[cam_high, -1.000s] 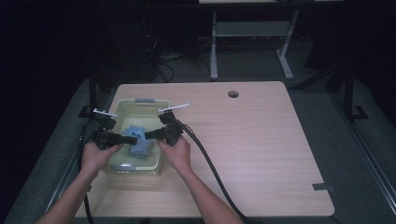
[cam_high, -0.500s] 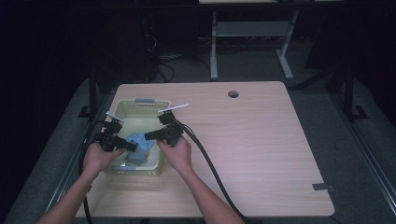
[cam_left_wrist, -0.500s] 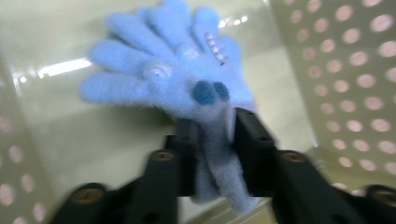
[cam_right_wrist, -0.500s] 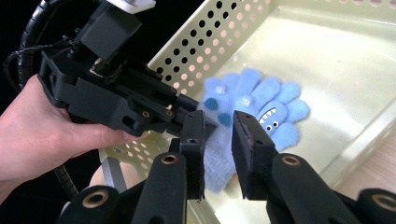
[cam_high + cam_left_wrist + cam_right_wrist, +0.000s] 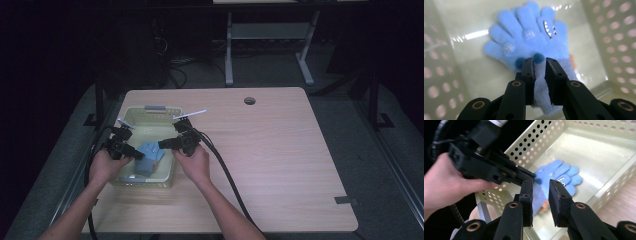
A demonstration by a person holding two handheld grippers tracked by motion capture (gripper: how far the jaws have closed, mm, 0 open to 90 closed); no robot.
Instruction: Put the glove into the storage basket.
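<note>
A fluffy blue glove (image 5: 529, 32) with a toothy face lies spread in a pale perforated basket (image 5: 150, 108). My left gripper (image 5: 539, 62) has just been closing, and its pads now pinch the glove's cuff. In the high view the left gripper (image 5: 140, 156) reaches in from the basket's left side to the glove (image 5: 151, 152). My right gripper (image 5: 541, 183) hovers above the cuff end of the glove (image 5: 564, 176) with its jaws narrowly apart, and the fabric shows through the gap, farther down. In the high view the right gripper (image 5: 162, 145) comes in over the basket's right wall.
The basket's perforated walls (image 5: 544, 137) close in tightly around both grippers. An orange scrap (image 5: 572, 60) peeks out beside the glove's cuff. Black cables (image 5: 225, 170) trail back across the wooden table (image 5: 280, 150), which has a round hole (image 5: 249, 100) near its far edge.
Both hands stay nearly in place over the basket. The glove looks slightly lower and flatter in the basket than a second ago.
</note>
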